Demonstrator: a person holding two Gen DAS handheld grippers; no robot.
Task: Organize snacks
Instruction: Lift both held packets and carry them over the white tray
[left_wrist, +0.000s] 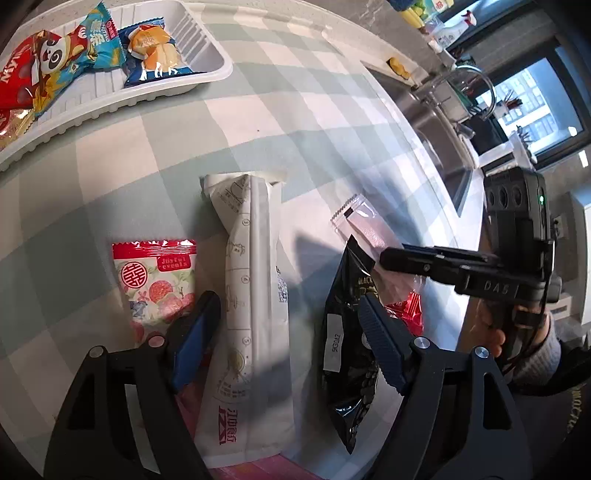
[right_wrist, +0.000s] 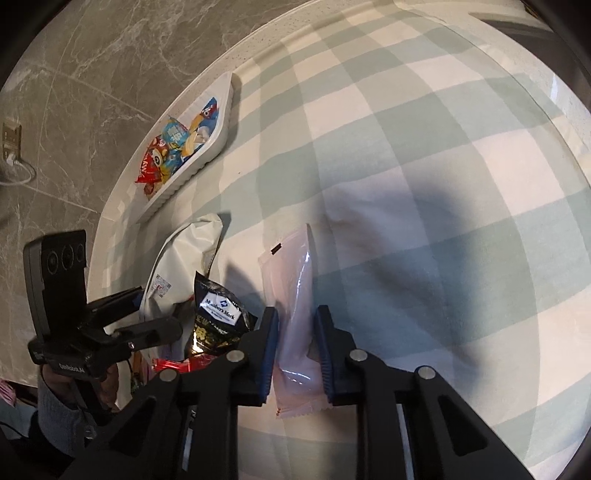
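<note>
Lying far left on checked cloth: white tray, several bright snack packs inside. Next, red-topped floral packet flat on cloth, just beside left gripper. Left gripper's jaws spread wide, straddling long white pouch without pinching it. Black snack bag lies against that gripper's right finger. Further right, pale pink sachet pinched between pads of right gripper, jaws pressed onto it, sachet resting on cloth. Sink beyond cloth's right edge.
</note>
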